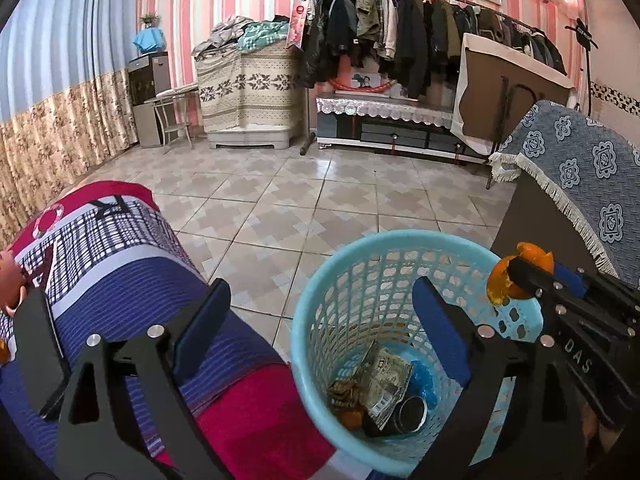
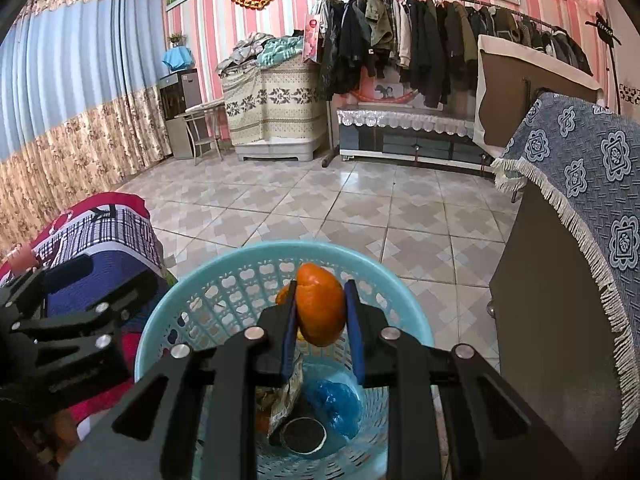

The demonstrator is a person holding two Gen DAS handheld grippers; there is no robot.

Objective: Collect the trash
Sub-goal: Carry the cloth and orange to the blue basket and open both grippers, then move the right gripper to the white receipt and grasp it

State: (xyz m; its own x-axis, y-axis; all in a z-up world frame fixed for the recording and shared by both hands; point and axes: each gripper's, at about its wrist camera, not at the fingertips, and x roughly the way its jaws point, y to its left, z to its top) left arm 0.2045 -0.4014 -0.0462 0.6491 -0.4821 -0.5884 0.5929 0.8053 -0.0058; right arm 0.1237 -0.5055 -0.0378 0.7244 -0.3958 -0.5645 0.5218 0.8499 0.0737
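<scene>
On the tiled floor (image 2: 360, 208) of a pink-striped room stands my blue basket (image 2: 168, 320). My right claw (image 2: 320, 312) pinches an orange peel (image 2: 320, 308) above it, long axis upright; my left claw (image 1: 320, 320) is spread, empty.

Left gripper (image 1: 320, 312) stood wide open, nothing between its fingers, lower centre of frame. Blue basket (image 1: 400, 460) at lower right held wrappers (image 1: 384, 380) and a can (image 1: 412, 414). Right gripper (image 1: 524, 270) at right edge pinched orange peel (image 1: 500, 284) above the rim.
</scene>
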